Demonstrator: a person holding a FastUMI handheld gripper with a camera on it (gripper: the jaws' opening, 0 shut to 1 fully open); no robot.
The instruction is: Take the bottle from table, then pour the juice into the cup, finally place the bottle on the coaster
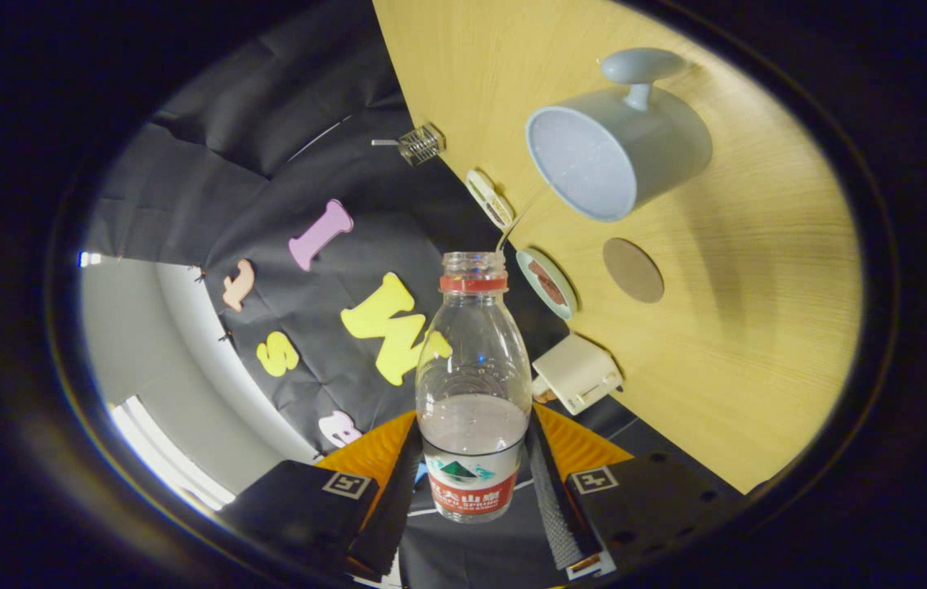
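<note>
Bottle [473, 393] between gripper [473, 483] fingers; cup [618, 151], coaster [633, 270] beyond on table [758, 327]

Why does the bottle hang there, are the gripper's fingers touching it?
Touching. The gripper view shows the bottle between the gripper fingers, both pressed against its sides, no gap visible.

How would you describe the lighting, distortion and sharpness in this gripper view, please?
Gripper view: strong fisheye bending, the scene rolled so the light wooden table stands tilted; the clear plastic bottle clamped in the gripper is sharp; the grey handled cup throws a soft shadow beside the round brown coaster; bright glare beyond the booth wall.
</note>
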